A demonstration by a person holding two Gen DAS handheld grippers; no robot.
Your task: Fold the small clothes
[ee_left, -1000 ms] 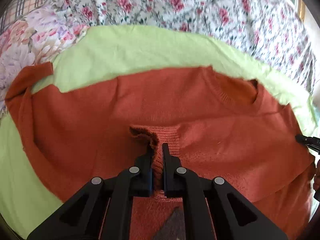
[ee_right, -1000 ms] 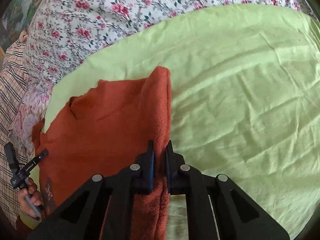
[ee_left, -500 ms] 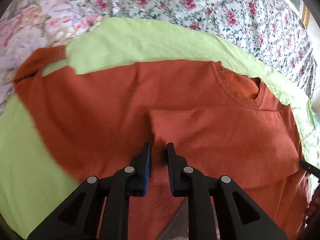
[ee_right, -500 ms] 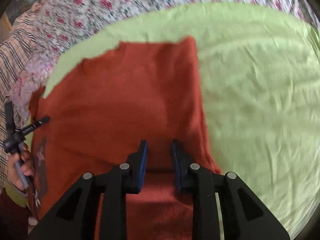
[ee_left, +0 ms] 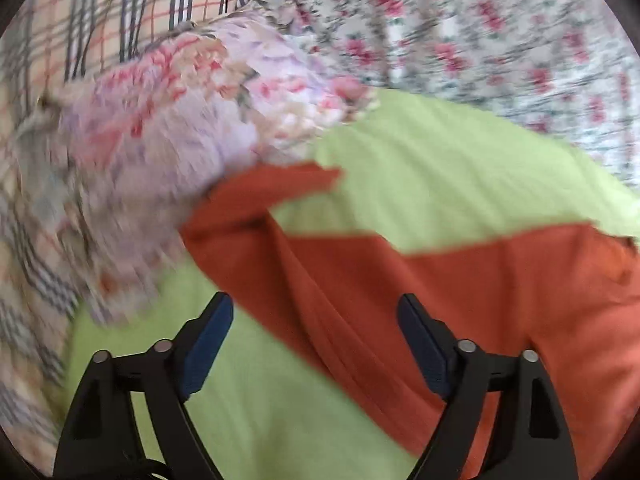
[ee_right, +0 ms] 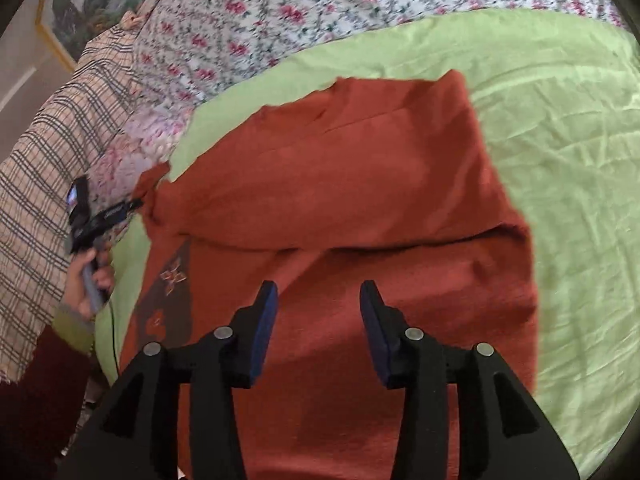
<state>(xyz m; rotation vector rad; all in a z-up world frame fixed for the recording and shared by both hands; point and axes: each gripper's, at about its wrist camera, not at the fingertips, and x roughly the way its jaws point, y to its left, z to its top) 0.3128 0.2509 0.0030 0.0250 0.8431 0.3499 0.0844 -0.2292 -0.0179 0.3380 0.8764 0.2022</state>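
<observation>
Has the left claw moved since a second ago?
Yes. The left claw, jaws opening and empty, swung left off the orange sweater middle toward its sleeve beside the floral pillow.

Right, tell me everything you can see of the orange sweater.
The orange sweater is a rust-orange knit, lying flat on the green sheet. Its right side is folded in over the body, leaving a straight edge, and a fold line crosses the middle. A dark patch with a small stitched motif shows near its left edge. One sleeve reaches out onto the floral bedding. Both grippers, left and right, have jaws opening above it, nothing pinched.
</observation>
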